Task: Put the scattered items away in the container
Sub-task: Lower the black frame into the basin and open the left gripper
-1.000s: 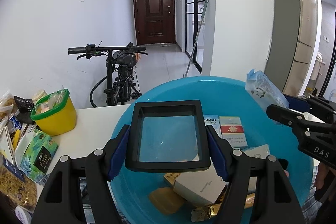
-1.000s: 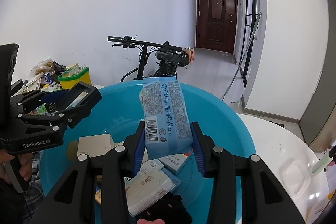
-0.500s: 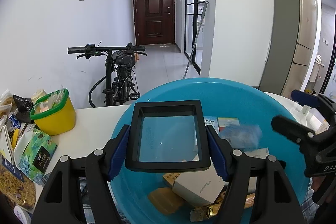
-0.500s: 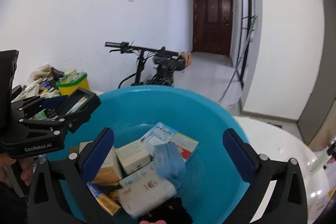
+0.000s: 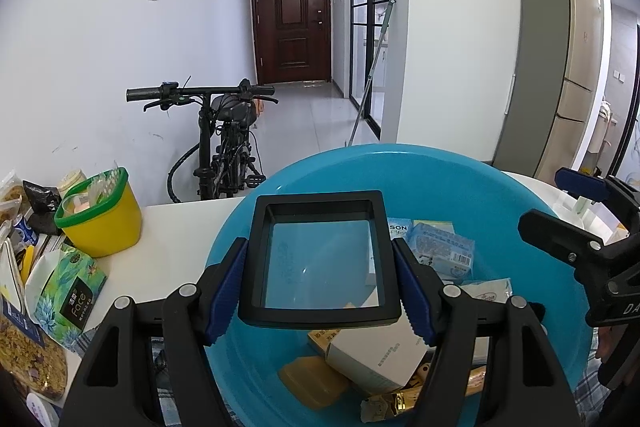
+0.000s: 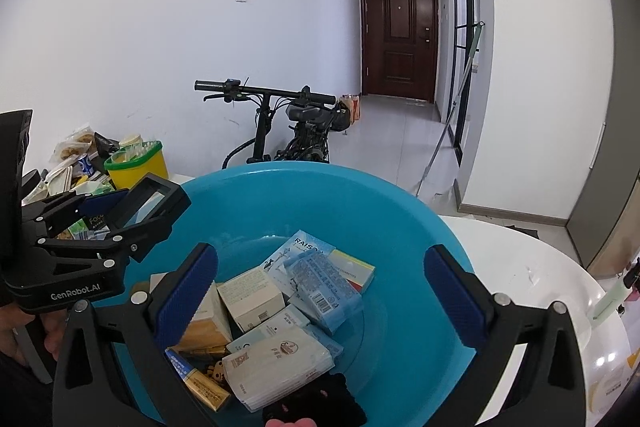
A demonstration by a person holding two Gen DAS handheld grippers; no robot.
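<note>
**Two handheld tools over a blue basin of small packages**

The left tool is gripping a black rectangular frame with a clear pane, its blue-padded fingers pressing against the frame's two long sides. It is holding the frame above the near left part of a round blue plastic basin, which is sitting on a white surface.

The right tool is hanging wide open over the same basin, with nothing between its blue pads. Directly below that gap, a light blue tissue pack with a barcode is lying on top of the pile inside the basin, leaning across a pale blue box printed "RAIS" and a flat box with a yellow and red edge. Around it, white cartons, a larger pack of white tissues, a gold-wrapped bar and a black item are crowding the basin floor.

To the left of the basin, a yellow tub with a green rim is standing on the surface, near a green floral packet marked "Face" and other snack bags. Behind the surface, a black bicycle is leaning near the white wall, with a dark brown door closing off the end of the hallway.
</note>
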